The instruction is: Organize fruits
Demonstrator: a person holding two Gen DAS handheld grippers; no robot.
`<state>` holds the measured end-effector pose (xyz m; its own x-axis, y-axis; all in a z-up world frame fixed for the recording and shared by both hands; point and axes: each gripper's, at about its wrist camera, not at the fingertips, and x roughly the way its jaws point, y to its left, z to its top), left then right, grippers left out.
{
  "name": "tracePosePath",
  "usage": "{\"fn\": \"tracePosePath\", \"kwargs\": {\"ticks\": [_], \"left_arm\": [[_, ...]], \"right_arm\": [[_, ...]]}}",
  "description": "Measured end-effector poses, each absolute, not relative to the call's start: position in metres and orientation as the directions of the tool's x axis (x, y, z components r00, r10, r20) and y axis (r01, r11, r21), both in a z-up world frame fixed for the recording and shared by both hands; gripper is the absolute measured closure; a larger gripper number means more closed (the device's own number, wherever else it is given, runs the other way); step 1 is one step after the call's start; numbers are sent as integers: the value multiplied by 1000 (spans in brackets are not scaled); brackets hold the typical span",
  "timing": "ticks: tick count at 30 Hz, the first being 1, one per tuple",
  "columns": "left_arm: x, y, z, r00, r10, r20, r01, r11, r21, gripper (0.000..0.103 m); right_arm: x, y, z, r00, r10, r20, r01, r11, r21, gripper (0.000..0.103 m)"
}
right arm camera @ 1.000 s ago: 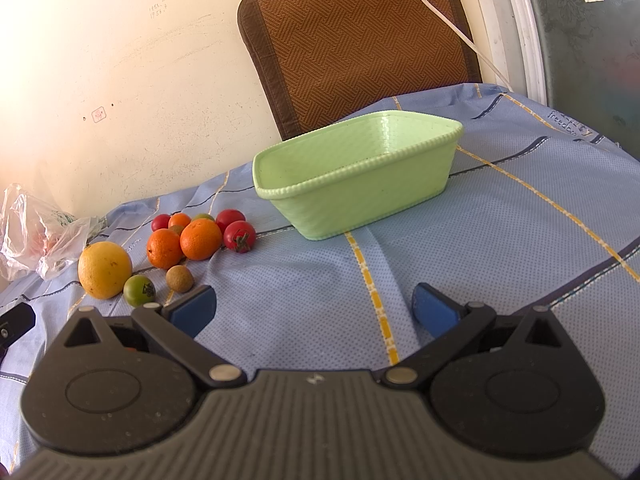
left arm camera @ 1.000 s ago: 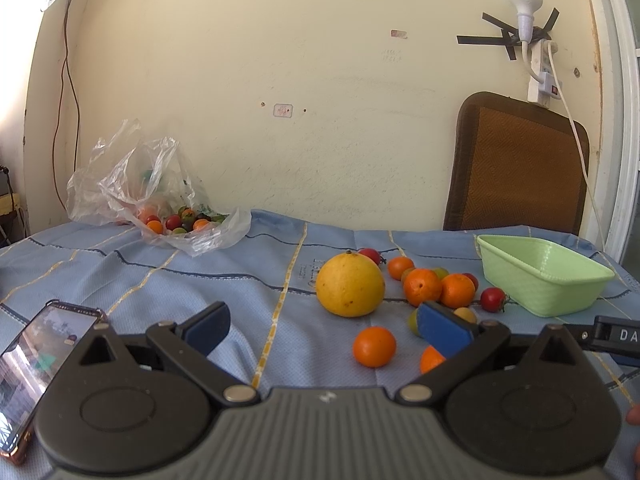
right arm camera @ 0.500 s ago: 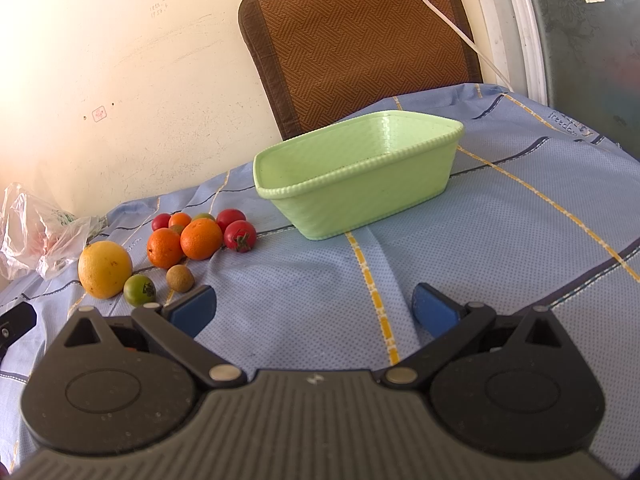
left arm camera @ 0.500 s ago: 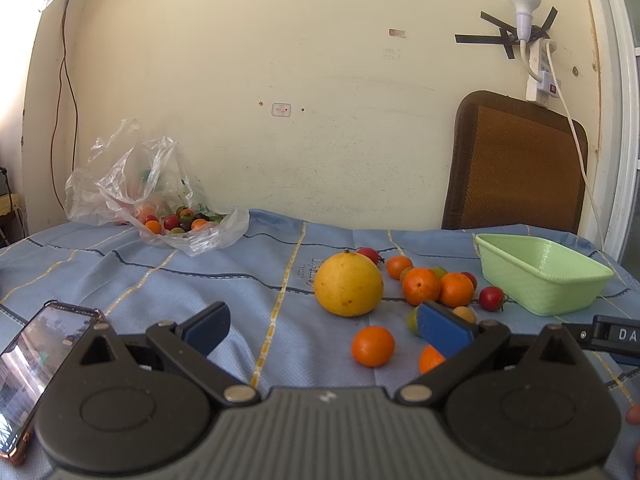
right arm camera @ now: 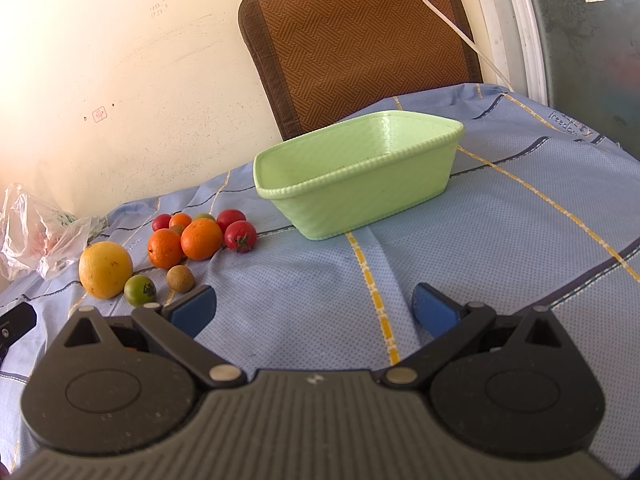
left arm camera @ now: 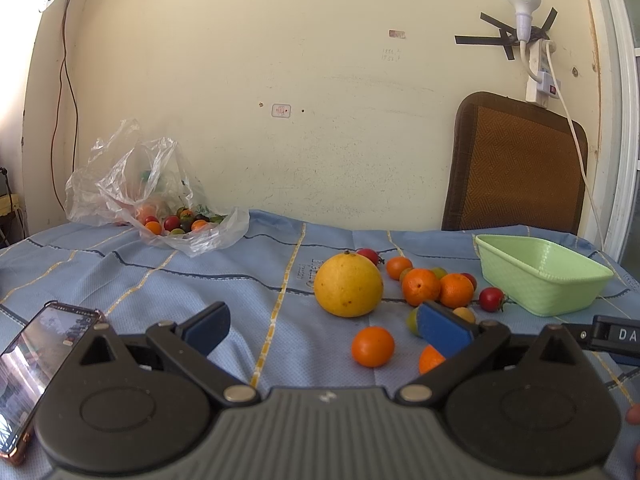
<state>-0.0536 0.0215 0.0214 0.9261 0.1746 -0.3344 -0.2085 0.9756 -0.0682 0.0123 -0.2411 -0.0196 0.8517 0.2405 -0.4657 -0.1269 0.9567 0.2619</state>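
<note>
A large yellow citrus point(left arm camera: 348, 285) lies on the blue tablecloth with a cluster of oranges point(left arm camera: 421, 286), red tomatoes point(left arm camera: 491, 299) and small green fruits beside it. A lone small orange point(left arm camera: 372, 346) lies nearer. An empty light green basket point(left arm camera: 540, 280) stands to the right; it also shows in the right wrist view point(right arm camera: 360, 176). My left gripper point(left arm camera: 324, 330) is open and empty, low over the cloth in front of the fruits. My right gripper point(right arm camera: 314, 312) is open and empty, in front of the basket, with the fruit cluster point(right arm camera: 200, 238) to its left.
A clear plastic bag point(left arm camera: 160, 200) holding more small fruits lies at the back left by the wall. A phone point(left arm camera: 36, 360) lies at the near left. A woven-back chair point(right arm camera: 360, 40) stands behind the table. The right gripper's edge point(left arm camera: 616, 334) shows at the right.
The left gripper has drifted very slightly; the fruits sit a touch to the left in its view. The right gripper has not moved.
</note>
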Motion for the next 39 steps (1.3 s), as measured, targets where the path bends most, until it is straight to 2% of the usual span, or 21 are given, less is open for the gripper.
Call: {"fn": "tracePosePath", "kwargs": {"ticks": [24,27,31,32,34,36,39], "left_arm": [[-53,22,21,926,171,-337,-206,976,-71,0],[-51,28,22,922,150,-357,-200,974,-107,0],[-50,50,22,917,62,-394,-165,958,-233,0],[-50,54,22,915,41,-401,-152,957,-249,1],[-50,60,23,913,9,-407,-123,959,-254,5],[-47,62,25,909,-46,-414,-66,965,-253,6],[-33,58,27,891,-103,-443,-1,973,-229,17]], "right_arm": [[12,-241,-20,852,241,-465,-128,957,262,0],[12,-241,-19,851,250,-462,-139,955,262,0],[6,-242,-16,857,304,-415,-198,939,280,1],[4,-241,-15,856,328,-399,-228,933,278,4],[-1,-236,-13,837,393,-380,-311,914,259,17],[-6,-226,-10,810,453,-371,-402,891,211,29],[-11,-199,-6,759,520,-391,-536,841,79,40]]}}
